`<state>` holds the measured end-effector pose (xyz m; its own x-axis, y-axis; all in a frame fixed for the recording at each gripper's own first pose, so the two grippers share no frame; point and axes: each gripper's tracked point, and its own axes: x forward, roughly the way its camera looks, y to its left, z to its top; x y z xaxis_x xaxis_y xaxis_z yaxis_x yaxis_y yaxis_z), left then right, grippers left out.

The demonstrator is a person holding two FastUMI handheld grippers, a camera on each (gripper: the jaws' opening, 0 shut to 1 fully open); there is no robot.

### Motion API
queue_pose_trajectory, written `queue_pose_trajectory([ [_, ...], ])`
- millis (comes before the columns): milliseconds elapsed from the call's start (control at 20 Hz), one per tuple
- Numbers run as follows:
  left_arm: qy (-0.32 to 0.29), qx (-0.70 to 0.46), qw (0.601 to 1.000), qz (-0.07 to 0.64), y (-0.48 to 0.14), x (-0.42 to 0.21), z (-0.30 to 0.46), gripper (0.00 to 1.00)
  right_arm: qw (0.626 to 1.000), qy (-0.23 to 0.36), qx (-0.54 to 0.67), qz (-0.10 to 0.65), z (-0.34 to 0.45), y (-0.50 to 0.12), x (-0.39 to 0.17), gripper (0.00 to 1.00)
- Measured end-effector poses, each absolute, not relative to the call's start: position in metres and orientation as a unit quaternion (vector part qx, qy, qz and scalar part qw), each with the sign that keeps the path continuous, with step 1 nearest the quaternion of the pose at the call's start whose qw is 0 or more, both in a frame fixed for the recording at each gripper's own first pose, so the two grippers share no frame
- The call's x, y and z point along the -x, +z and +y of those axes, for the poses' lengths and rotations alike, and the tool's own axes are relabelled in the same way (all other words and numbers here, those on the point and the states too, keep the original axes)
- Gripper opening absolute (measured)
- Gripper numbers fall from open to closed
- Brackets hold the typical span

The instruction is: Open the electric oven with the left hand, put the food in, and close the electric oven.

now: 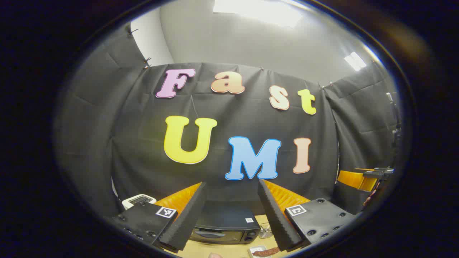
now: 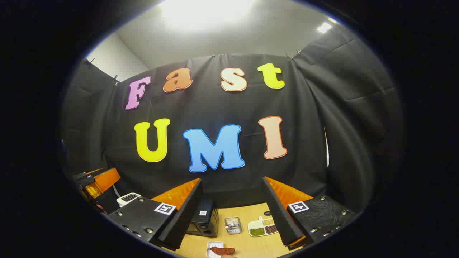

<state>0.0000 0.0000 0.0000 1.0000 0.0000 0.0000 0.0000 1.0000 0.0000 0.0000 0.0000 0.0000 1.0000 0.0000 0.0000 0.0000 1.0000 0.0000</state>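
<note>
In the left gripper view, the left hand-held gripper [image 1: 231, 215] sits at the bottom centre of the frame with its two fingers spread wide and nothing between them; it is raised and tilted up toward the booth's cloth wall. Between and below those fingers, at the bottom centre, the electric oven [image 1: 224, 227] stands on the wooden worktop [image 1: 215, 249] with its door shut, a handle across the front and knobs at its right end. Just right of the oven is a small clear glass container [image 1: 265, 230], and at the very bottom edge a white tray [image 1: 256, 249] carries a reddish-brown piece of food [image 1: 266, 252]. A white appliance [image 1: 138, 200] shows at lower left, and the other gripper's body is at the far right edge. In the right gripper view, the right hand-held gripper [image 2: 233, 215] is likewise wide open and holds nothing, raised above the worktop [image 2: 247, 243]. Here the electric oven [image 2: 204, 222] lies at the lower centre-left, partly behind the left-hand finger. To its right stands a small wire basket [image 2: 233, 225], then a divided white dish [image 2: 263, 226] of beans, while the food [image 2: 222, 250] on its tray [image 2: 212, 251] lies at the bottom edge, near the oven but apart from it.
</note>
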Motion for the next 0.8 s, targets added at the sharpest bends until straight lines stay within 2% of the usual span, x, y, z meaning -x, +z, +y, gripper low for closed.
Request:
queue_pose_trajectory([
  [50, -0.002, -0.002, 1.0, 0.001, -0.0006, -0.0014, -0.0013, 0.99, 1.0, -0.001, 0.0, -0.001, -0.0002, 0.0008, 0.0, 0.98],
  [550, -0.001, -0.006, 1.0, 0.016, -0.0052, -0.0034, -0.0001, 0.99, 1.0, -0.004, 0.001, 0.004, 0.0028, -0.0046, -0.0027, 0.98],
  [600, -0.001, -0.007, 1.0, 0.016, -0.0047, -0.0039, -0.0006, 0.92, 1.0, -0.005, 0.001, 0.004, 0.0025, -0.0052, -0.0011, 0.98],
  [750, -0.001, -0.008, 1.0, 0.018, -0.006, -0.003, -0.0008, 0.92, 1.0, -0.005, 0.005, 0.006, 0.0018, -0.0061, 0.0008, 0.98],
  [800, 0.0, -0.007, 1.0, 0.017, -0.005, -0.0022, -0.001, 0.99, 1.0, -0.005, 0.006, 0.005, 0.0021, -0.0056, 0.001, 0.98],
])
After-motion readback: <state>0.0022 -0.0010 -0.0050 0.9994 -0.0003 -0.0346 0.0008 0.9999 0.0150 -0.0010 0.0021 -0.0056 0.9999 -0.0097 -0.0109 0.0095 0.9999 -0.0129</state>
